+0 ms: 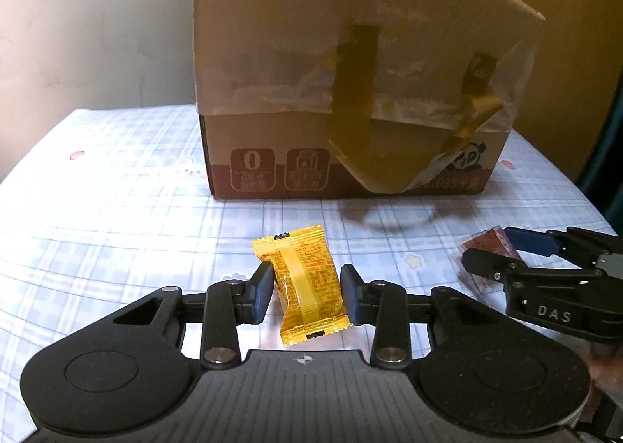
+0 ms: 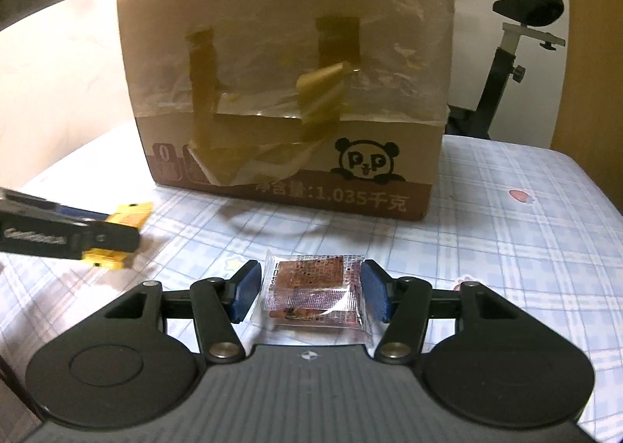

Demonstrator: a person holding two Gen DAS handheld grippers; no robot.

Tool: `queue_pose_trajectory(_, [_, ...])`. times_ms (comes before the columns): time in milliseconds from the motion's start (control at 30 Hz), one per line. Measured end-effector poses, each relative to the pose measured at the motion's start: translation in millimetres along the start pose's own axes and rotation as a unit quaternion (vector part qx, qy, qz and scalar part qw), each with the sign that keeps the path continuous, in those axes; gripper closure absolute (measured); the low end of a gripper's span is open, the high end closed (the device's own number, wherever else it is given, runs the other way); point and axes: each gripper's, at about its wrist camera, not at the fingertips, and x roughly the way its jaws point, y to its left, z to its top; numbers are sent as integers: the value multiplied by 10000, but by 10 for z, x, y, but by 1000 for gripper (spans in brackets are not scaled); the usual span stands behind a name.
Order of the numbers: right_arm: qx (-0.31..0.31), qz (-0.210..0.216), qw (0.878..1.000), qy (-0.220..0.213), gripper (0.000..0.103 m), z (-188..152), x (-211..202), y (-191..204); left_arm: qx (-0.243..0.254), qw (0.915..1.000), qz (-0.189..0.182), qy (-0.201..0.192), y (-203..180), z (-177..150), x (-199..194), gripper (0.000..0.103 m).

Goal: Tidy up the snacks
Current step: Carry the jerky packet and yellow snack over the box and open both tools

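A yellow snack packet [image 1: 303,279] stands lengthwise between the pads of my left gripper [image 1: 307,295], which press on its two sides; the jaws have just narrowed onto it. In the right wrist view that left gripper [image 2: 117,229] comes in from the left with the yellow packet [image 2: 128,215] blurred. My right gripper [image 2: 311,291] is shut on a clear-wrapped brown snack packet [image 2: 311,283], pads against the wrapper's edges. From the left wrist camera, the right gripper [image 1: 486,248] and its brown packet [image 1: 490,244] sit low over the cloth at the right.
A tall cardboard box [image 1: 350,92] with tape strips and a panda print [image 2: 366,162] stands on the checked tablecloth [image 1: 117,190] just beyond both grippers. An exercise bike [image 2: 506,53] stands behind the table at the right. A wooden panel [image 1: 564,34] rises at the far right.
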Motion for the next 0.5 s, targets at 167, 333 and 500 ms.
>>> queue_pose_trajectory(167, [-58,4,10000,-17,44,-11,-10,21,-64,10000,-27,-58,13,23,-121,63])
queue_pose_trajectory(333, [-126,28,9999,-30,44,-24,-32,35,-130,9999,-39,-21,4,-25,-184,63])
queue_pose_trajectory(500, [-306,20,9995,77,44,-9,-58,101,-209,9996,-63,-164,57,9,-292,63])
